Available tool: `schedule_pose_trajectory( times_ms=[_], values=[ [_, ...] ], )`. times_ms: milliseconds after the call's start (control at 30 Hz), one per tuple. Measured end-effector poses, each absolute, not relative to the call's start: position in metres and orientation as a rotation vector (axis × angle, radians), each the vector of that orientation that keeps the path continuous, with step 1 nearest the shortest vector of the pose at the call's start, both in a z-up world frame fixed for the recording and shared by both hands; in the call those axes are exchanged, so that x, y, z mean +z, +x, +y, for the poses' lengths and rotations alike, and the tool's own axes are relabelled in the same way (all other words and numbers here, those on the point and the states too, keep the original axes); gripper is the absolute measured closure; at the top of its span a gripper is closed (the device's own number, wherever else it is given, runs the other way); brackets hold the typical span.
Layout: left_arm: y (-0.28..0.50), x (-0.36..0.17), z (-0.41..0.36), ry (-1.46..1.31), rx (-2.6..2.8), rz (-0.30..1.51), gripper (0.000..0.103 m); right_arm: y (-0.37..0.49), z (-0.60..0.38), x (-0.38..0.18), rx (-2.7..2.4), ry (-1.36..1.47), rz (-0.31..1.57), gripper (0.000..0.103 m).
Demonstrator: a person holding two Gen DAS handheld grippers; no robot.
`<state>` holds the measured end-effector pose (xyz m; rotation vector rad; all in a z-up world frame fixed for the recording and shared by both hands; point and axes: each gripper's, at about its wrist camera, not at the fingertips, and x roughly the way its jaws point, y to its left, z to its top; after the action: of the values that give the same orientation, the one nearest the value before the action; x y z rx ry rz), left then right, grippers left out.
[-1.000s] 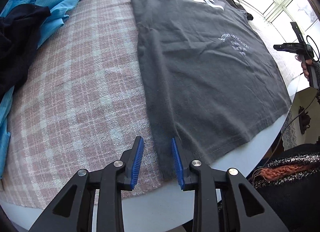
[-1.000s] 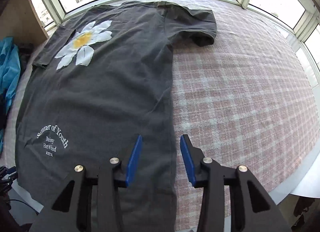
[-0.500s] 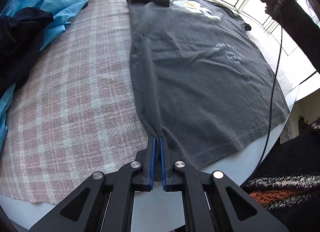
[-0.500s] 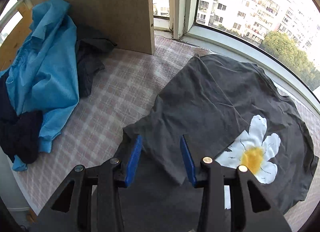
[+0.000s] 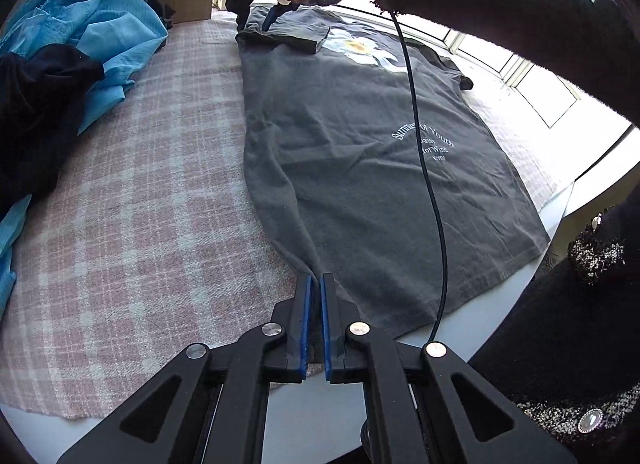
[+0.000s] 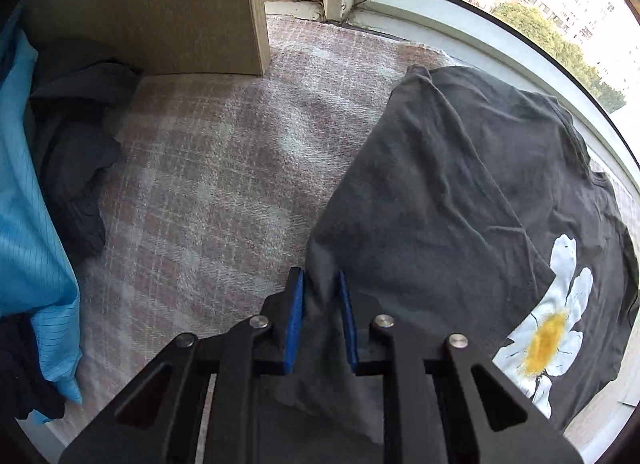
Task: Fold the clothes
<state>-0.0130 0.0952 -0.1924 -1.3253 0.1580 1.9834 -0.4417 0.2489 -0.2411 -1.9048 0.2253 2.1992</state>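
Blue garment heap (image 5: 100, 40) at far left, unfolded, on the plaid-covered tabletop (image 5: 132, 232). Dark grey T-shirt (image 5: 360, 152) lies flat mid-table, one sleeve turned in over the chest. Left gripper (image 5: 314, 320) is clamped on the hem corner nearest the person. Right gripper (image 6: 320, 320) pinches the sleeve-side shoulder edge, jaws nearly closed on cloth. Judgement: a lengthwise fold is being set up; the body is not folded. A second ago both grippers were open and the right one hung over the hem end.
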Motion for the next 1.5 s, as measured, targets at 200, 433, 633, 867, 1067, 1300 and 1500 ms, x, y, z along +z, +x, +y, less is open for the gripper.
schedule_pose_trajectory(
  times_ms=[200, 433, 633, 867, 1067, 1300, 1500],
  values=[
    [-0.007, -0.182, 0.096, -1.284, 1.952, 0.166, 0.100, -0.416, 0.283, -0.220, 2.274, -1.840, 0.440, 0.098],
    [0.016, -0.162, 0.123, -1.207, 1.850, 0.220, 0.101, -0.359, 0.347, -0.185, 2.287, -1.744, 0.519, 0.099],
    [0.036, -0.154, 0.168, -1.136, 1.716, 0.254, 0.101, -0.300, 0.414, -0.181, 2.211, -1.673, 0.566, 0.099],
    [0.056, -0.175, 0.228, -1.131, 1.558, 0.334, 0.101, -0.276, 0.441, -0.209, 2.201, -1.647, 0.628, 0.099],
    [0.061, -0.194, 0.249, -1.182, 1.517, 0.368, 0.101, -0.282, 0.435, -0.226, 2.229, -1.656, 0.588, 0.099],
    [0.059, -0.204, 0.254, -1.257, 1.541, 0.390, 0.096, -0.282, 0.434, -0.222, 2.214, -1.694, 0.530, 0.093],
    [0.057, -0.174, 0.207, -1.312, 1.597, 0.335, 0.086, -0.225, 0.445, -0.154, 2.314, -1.505, 0.561, 0.083]
  ],
)
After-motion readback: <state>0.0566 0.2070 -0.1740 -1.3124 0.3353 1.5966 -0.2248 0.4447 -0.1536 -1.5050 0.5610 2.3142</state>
